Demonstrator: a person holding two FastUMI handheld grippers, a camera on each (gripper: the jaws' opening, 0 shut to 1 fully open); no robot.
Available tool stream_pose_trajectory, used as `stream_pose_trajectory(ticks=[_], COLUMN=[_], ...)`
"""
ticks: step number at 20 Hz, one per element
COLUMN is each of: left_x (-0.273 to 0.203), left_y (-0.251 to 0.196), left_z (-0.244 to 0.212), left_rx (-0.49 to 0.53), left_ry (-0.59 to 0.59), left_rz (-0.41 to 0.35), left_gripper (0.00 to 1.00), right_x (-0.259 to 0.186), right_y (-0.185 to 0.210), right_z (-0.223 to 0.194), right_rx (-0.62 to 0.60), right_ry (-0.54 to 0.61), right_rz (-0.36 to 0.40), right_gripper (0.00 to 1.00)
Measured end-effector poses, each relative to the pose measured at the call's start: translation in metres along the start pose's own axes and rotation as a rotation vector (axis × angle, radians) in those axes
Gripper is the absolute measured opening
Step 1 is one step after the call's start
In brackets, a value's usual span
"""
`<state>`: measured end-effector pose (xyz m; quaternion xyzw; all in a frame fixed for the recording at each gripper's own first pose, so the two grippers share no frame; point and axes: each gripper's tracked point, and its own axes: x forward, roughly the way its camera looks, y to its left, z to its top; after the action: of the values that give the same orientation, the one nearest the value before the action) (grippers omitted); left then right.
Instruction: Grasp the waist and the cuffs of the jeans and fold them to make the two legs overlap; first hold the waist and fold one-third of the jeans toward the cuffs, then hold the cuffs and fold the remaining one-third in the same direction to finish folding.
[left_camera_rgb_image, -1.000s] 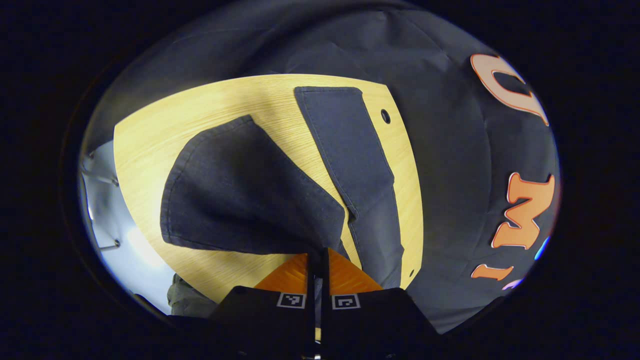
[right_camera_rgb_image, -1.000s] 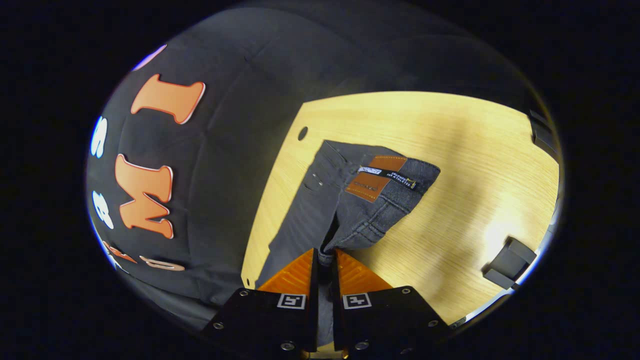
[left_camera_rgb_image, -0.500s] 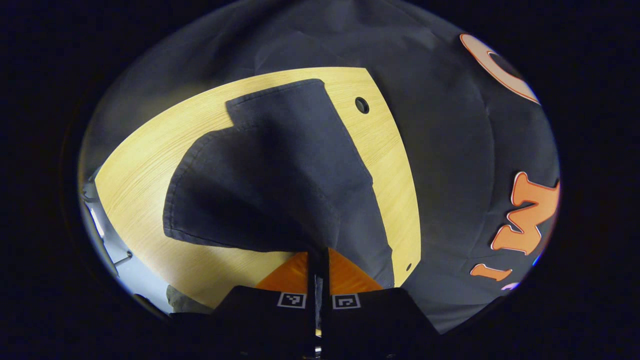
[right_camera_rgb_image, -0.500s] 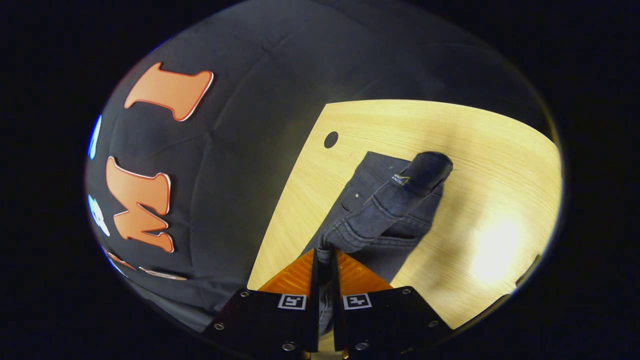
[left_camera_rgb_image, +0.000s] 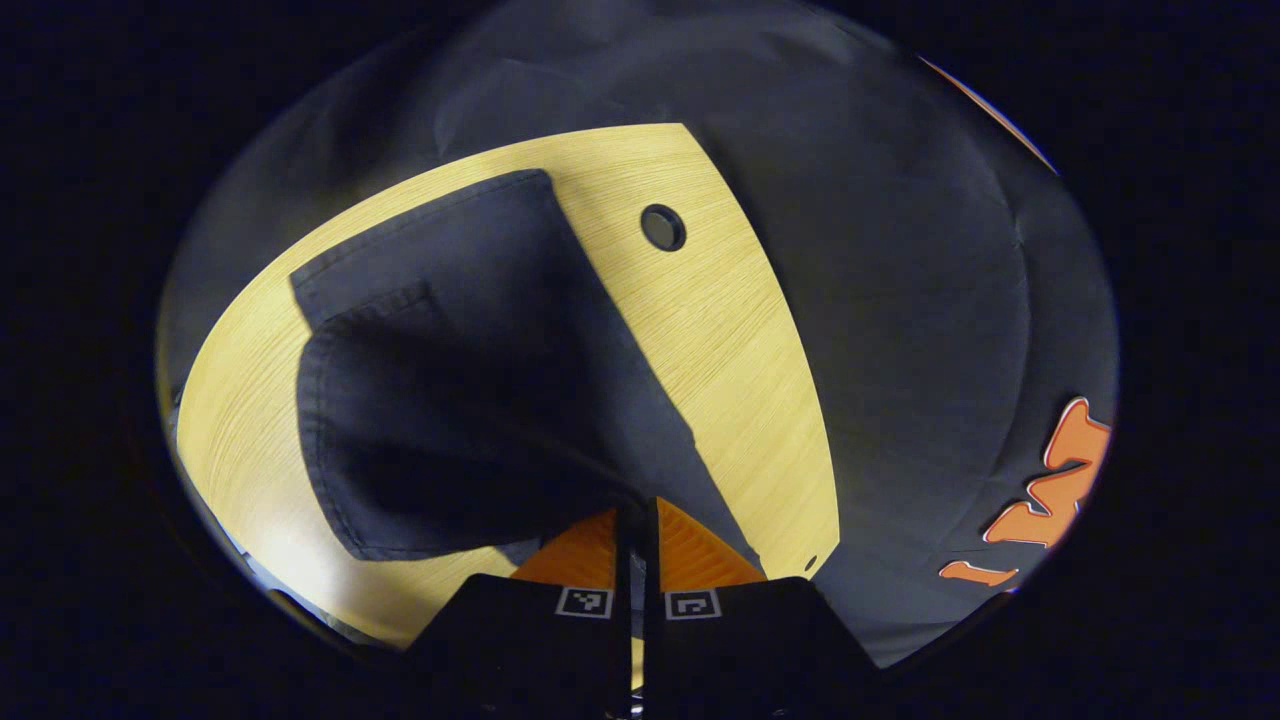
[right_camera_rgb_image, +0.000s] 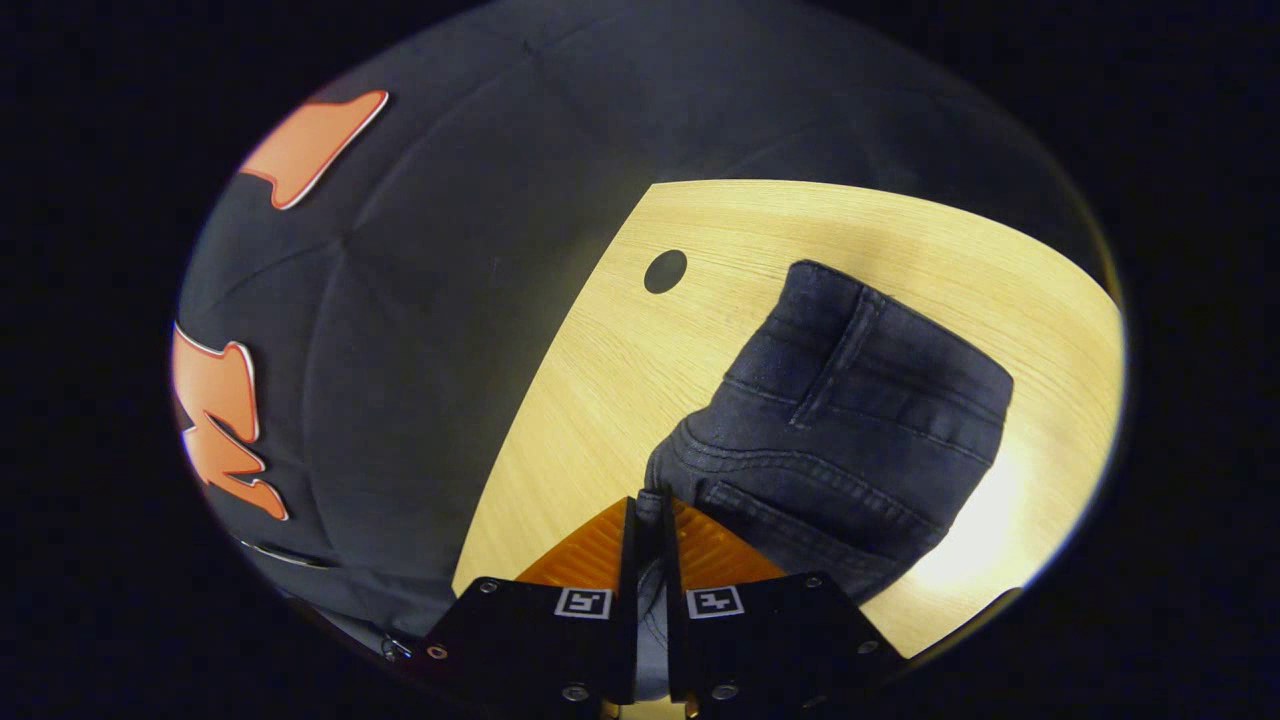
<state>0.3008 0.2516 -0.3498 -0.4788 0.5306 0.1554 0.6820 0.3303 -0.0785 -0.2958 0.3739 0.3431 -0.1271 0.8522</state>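
- Left gripper (left_camera_rgb_image: 634, 515) sits at the bottom centre of the left gripper view, both fingers pinched together on a fold of the dark blue-grey denim jeans (left_camera_rgb_image: 470, 380), with just a sliver of gap between them where the cloth goes in.
- From that pinch the cuff end (left_camera_rgb_image: 345, 420) fans out toward the left of the frame, lifted and casting a deep shadow. Its stitched hem runs down the left side and curls round at the lower left.
- Behind it a second flat layer of leg (left_camera_rgb_image: 440, 235) lies on the table, its squared-off end reaching the upper left of the frame.
- Right gripper (right_camera_rgb_image: 650, 510) is at the bottom centre of the right gripper view, likewise clamped, with the waist end of the denim squeezed between both fingers.
- The waistband part (right_camera_rgb_image: 850, 400) bunches up and to the right of the pinch, toward the middle right of the frame; you can see a belt loop and the double seams running across it.
- Under everything is the light wooden table (right_camera_rgb_image: 620, 380), bare to the left of the denim, with a round dark hole (right_camera_rgb_image: 665, 271) near its far edge in the upper middle of the frame.
- There's a bright glare patch on the wood at the lower right.
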Motion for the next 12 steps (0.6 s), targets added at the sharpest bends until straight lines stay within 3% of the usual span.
stream_pose_trajectory(ticks=[2, 3, 5, 6, 8, 11, 12], left_x=[0.013, 0.022, 0.03, 0.032, 0.025, 0.007, -0.003], left_y=[-0.013, -0.021, -0.021, -0.019, -0.018, -0.012, -0.01], left_z=[0.016, 0.02, 0.027, 0.023, 0.031, 0.049, 0.052], left_rx=[0.026, 0.046, 0.1, 0.122, 0.169, 0.222, 0.234], left_ry=[0.006, 0.011, 0.01, 0.015, -0.004, -0.046, -0.06], left_rz=[-0.003, -0.017, 0.018, 0.037, 0.06, 0.067, 0.06], left_gripper=[0.05, 0.13, 0.71, 1.0, 0.98, 0.98, 0.98], right_x=[0.005, 0.005, 0.001, -0.002, -0.015, -0.041, -0.051], right_y=[0.004, 0.006, 0.005, 0.01, 0.025, 0.031, 0.032], right_z=[0.003, 0.003, 0.003, 0.003, 0.014, 0.017, 0.014], right_rx=[-0.023, -0.015, 0.009, 0.005, -0.034, -0.05, -0.064], right_ry=[-0.004, 0.0, 0.009, 0.002, -0.049, -0.078, -0.079], right_rz=[-0.016, -0.023, -0.045, -0.019, 0.036, 0.044, 0.051], right_gripper=[0.13, 0.13, 0.13, 0.13, 0.47, 0.98, 0.98])
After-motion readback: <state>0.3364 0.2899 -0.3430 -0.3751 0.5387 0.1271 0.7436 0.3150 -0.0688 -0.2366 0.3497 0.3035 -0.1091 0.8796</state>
